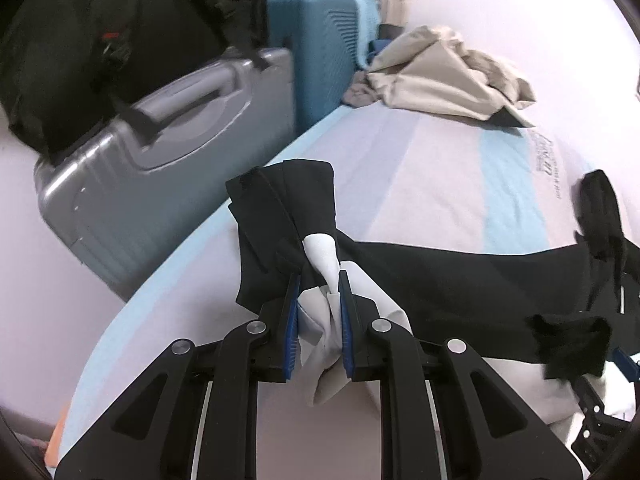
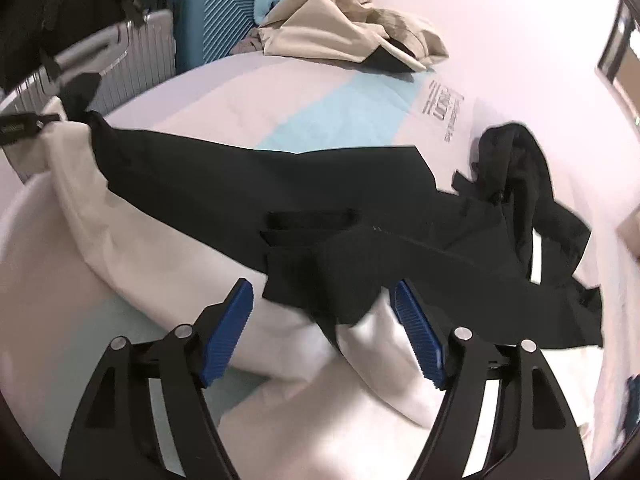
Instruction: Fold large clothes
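A black-and-white garment lies stretched across the bed. My left gripper is shut on a bunched white and black part of it near the bed's left edge. In the right wrist view the same garment spreads from left to right, black panel over white cloth. My right gripper is open, its blue pads either side of a black flap with the white cloth under it. The right gripper also shows at the far right of the left wrist view.
The bed has a white and light-blue cover. A beige pile of clothes lies at its far end. A grey suitcase, a teal suitcase and a black backpack stand beside the bed on the left.
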`<state>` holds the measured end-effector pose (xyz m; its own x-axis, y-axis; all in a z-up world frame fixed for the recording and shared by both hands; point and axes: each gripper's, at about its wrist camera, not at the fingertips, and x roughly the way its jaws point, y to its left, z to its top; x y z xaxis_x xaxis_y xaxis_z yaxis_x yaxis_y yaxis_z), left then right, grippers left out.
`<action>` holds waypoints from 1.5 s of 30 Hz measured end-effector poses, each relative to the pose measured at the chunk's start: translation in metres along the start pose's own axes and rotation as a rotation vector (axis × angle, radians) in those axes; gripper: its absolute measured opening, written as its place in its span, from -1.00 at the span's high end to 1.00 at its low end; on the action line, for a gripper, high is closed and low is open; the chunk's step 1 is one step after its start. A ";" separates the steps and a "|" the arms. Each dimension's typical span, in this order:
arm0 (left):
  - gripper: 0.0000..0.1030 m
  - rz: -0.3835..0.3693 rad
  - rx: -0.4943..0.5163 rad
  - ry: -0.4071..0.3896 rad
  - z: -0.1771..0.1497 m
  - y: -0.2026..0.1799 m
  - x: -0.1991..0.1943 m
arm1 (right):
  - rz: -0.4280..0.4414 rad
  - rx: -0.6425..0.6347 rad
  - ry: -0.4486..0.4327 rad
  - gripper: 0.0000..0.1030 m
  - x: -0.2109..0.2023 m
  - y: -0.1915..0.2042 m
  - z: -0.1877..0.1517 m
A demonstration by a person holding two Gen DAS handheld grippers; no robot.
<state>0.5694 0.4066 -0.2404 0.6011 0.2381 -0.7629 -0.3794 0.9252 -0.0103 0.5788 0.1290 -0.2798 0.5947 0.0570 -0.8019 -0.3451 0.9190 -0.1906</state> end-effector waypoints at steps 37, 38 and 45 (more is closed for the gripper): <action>0.69 -0.278 0.244 -0.061 0.001 -0.211 -0.080 | 0.359 0.045 -0.004 -0.33 -0.026 -0.062 -0.059; 0.69 -0.286 0.247 -0.062 0.000 -0.217 -0.083 | 0.348 0.056 -0.011 -0.30 -0.033 -0.070 -0.062; 0.69 -0.348 0.325 -0.070 -0.021 -0.287 -0.107 | 0.169 0.211 0.023 -0.30 -0.045 -0.170 -0.086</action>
<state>0.5993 0.1095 -0.1694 0.7036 -0.0932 -0.7045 0.0857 0.9953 -0.0461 0.5487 -0.0631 -0.2598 0.5240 0.2096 -0.8255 -0.2776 0.9584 0.0672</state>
